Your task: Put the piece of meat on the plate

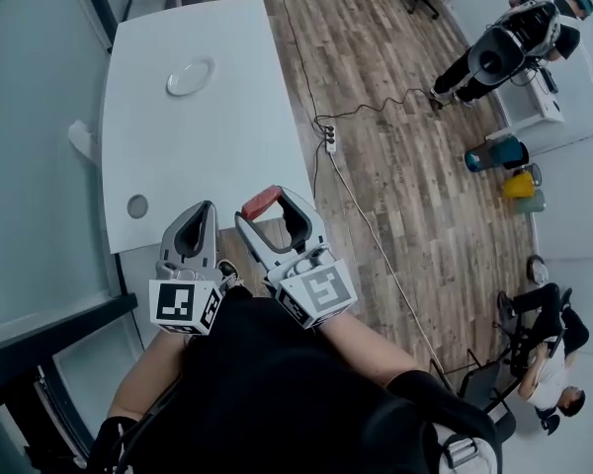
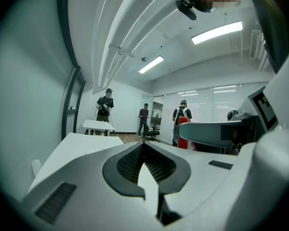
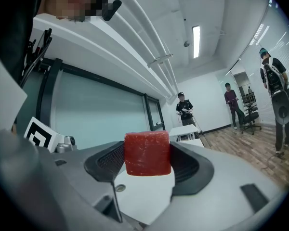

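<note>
The red, block-shaped piece of meat (image 3: 147,153) is clamped between the jaws of the right gripper (image 1: 270,207) and held up close to the person's body. The round pale plate (image 1: 190,76) lies well apart, far along the white table (image 1: 227,156), so the meat probably has to be carried forward. The left gripper (image 2: 143,147) has its jaws together on nothing and looks spare.

grey disc (image 1: 137,205): too small to identify | meat (image 1: 261,203): partly behind jaws
</note>
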Demonstrator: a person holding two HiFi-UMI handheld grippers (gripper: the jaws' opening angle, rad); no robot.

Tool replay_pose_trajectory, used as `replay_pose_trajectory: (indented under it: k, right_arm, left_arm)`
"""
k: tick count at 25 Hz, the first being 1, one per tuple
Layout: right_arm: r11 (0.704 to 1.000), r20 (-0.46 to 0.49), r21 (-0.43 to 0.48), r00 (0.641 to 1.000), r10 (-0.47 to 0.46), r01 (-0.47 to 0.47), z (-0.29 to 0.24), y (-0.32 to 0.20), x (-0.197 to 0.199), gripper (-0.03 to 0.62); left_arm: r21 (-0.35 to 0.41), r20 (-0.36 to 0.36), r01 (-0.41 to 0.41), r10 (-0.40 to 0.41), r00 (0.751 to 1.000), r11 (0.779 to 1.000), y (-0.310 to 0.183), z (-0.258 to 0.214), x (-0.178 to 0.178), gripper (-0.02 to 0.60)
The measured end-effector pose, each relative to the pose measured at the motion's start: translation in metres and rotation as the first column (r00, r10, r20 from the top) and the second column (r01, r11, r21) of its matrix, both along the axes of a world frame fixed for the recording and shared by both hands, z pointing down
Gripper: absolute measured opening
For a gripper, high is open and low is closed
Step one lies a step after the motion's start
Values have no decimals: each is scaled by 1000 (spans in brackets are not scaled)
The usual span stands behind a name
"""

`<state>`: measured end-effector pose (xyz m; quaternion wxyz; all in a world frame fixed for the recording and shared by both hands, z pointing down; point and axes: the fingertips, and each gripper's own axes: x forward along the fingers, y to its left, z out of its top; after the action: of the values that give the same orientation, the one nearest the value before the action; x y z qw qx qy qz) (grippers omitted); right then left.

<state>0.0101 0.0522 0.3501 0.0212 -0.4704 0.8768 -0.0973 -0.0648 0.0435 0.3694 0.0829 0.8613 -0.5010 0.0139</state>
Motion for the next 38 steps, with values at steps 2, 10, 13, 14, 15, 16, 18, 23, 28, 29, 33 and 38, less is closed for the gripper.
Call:
replay_pose_trajectory:
  k: [2, 10, 13, 14, 15, 16, 18, 23, 28, 29, 33, 38]
  right_arm:
    - [1000, -6, 2, 1000, 5, -5, 0, -10, -9, 295]
    - [999, -35, 23, 998, 44, -43, -3, -37, -19, 295]
    - [998, -31, 19, 998, 52, -52, -1, -44, -19, 295]
    - [998, -33, 20, 998, 54, -53, -1, -46, -17, 295]
    - [998, -34, 17, 998, 55, -54, 0, -48, -16, 295]
    - [998, -35, 11, 998, 57, -56, 2, -49, -13, 295]
    - [998, -29, -3, 998, 59, -59, 5, -54, -9, 295]
    - [999, -7, -21, 999, 42, -43, 6, -78, 0, 295]
    - [1000, 11, -17, 1000, -15, 15, 6, -124, 9, 295]
    - [1000, 18, -14, 999, -28, 28, 4, -132, 9, 295]
    - [997, 46, -2, 996, -77, 77, 0, -158, 10, 295]
    - [990, 44, 21, 989, -140, 139, -5, -173, 14, 295]
  left_arm:
    - [7, -2, -11, 11, 1000, 1000, -10, -1, -8, -8]
    - [22, -22, -5, 6, 1000, 1000, -40, -5, -31, -8]
    - [25, -21, -4, 4, 1000, 1000, -47, -5, -33, -8]
    - [24, -22, -2, 2, 1000, 1000, -50, -5, -33, -8]
    - [22, -22, 0, 0, 1000, 1000, -53, -5, -31, -8]
    - [19, -22, 2, -2, 1000, 1000, -55, -5, -30, -8]
    - [11, -16, 2, -2, 1000, 1000, -59, -3, -26, -8]
    - [-13, 16, 4, -4, 1000, 1000, -79, 3, -13, -8]
    - [-16, 46, 38, -37, 998, 999, -112, 2, -1, -8]
    - [-20, 55, 51, -50, 997, 998, -119, 2, -2, -8]
    - [-7, 79, 106, -105, 991, 994, -138, -3, -3, -8]
    - [21, 89, 171, -172, 981, 985, -151, -12, 0, -8]
